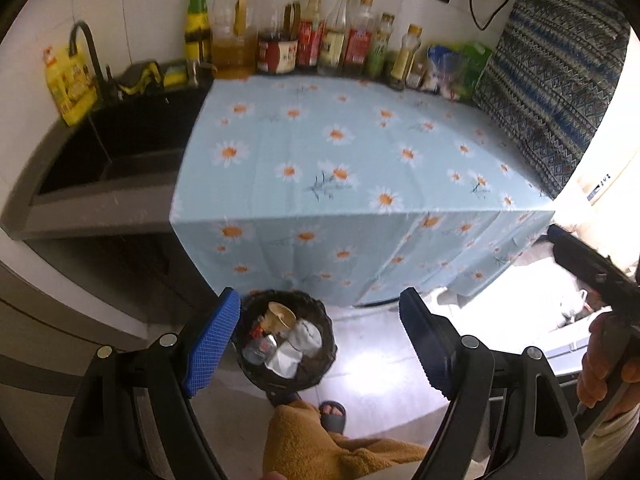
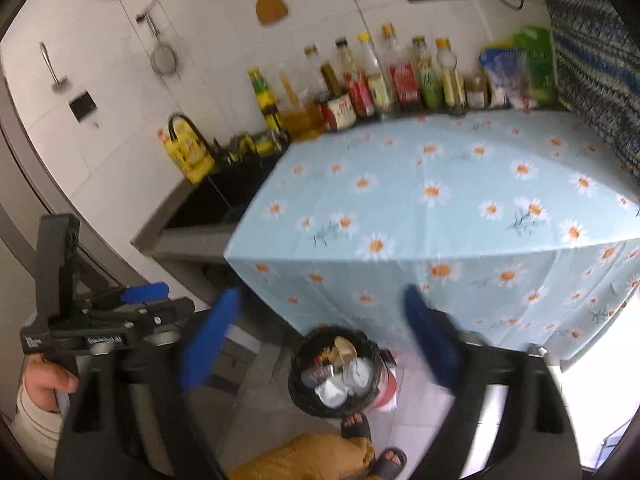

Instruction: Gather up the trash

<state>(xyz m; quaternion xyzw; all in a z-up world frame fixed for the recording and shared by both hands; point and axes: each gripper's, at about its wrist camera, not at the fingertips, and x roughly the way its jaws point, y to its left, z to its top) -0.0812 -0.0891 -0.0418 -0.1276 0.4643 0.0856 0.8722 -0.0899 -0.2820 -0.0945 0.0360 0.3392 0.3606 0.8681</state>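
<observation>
A round bin with a black bag [image 1: 320, 364] stands on the floor in front of the table. Inside lie a paper cup [image 1: 282, 314], crumpled white paper [image 1: 306, 336] and a clear container [image 1: 260, 350]. My left gripper [image 1: 320, 340] hangs high above the bin, open, with nothing between its blue pads [image 1: 212, 344]. In the right wrist view my right gripper [image 2: 320, 340] is also open and empty above the same bin [image 2: 298, 384]. The left gripper [image 2: 164, 300] shows there at the left, held by a hand [image 2: 44, 384].
A table under a light-blue daisy cloth [image 1: 360, 152] fills the middle. Several sauce bottles [image 1: 312, 36] line the wall behind it. A dark sink [image 1: 120, 148] with a black tap lies at the left. A patterned cloth [image 1: 560, 80] covers something at the right. The person's sandalled foot [image 1: 332, 416] stands by the bin.
</observation>
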